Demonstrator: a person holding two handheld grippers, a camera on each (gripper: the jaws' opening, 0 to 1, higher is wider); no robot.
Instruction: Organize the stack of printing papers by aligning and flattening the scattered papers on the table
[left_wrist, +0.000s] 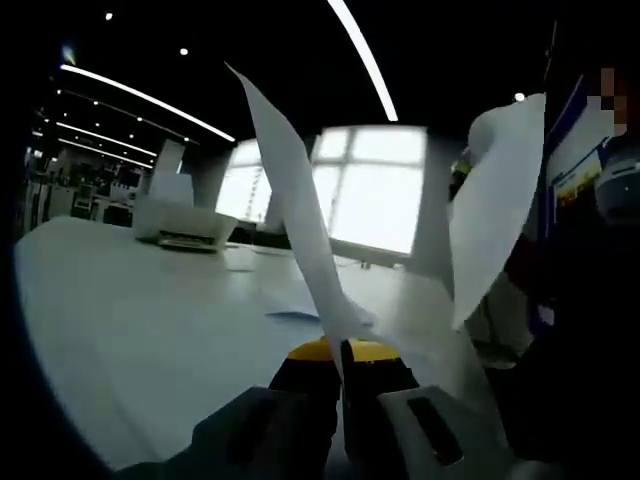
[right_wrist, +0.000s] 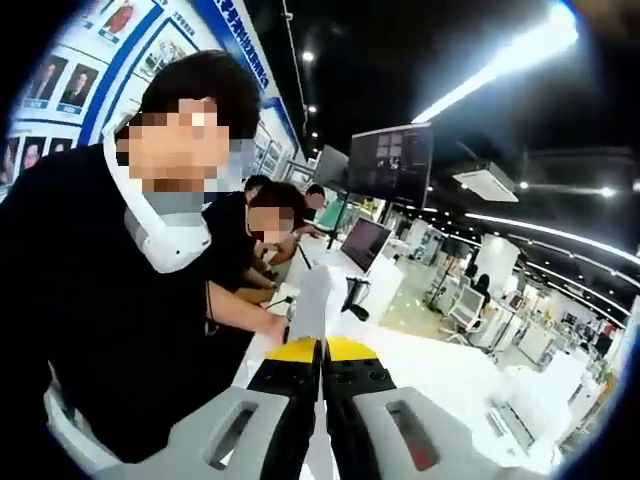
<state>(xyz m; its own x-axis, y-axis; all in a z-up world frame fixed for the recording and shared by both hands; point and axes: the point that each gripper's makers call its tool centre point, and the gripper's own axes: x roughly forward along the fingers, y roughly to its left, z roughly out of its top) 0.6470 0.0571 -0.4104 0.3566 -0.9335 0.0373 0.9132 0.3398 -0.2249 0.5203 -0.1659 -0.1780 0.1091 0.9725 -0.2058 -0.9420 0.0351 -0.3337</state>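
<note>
We hold a sheet of printing paper (left_wrist: 300, 215) up off the bench (left_wrist: 130, 330), its edge pinched in the clenched left claw (left_wrist: 343, 352) and its far end curling upward. The right claw (right_wrist: 322, 350), also shut, nips a sheet's edge (right_wrist: 308, 300) in the right gripper view. More papers (left_wrist: 295, 305) lie loose on the bench beyond, near a printer (left_wrist: 180, 222). In our judgement, aligning and flattening are mostly still ahead.

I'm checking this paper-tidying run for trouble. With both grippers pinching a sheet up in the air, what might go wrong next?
The sheet is held edge-on by the left gripper and bows above the table; a hard pull may crease or tear it. The right gripper pinches only a thin edge of paper, so that could slip. It is also raised close to a person.
</note>
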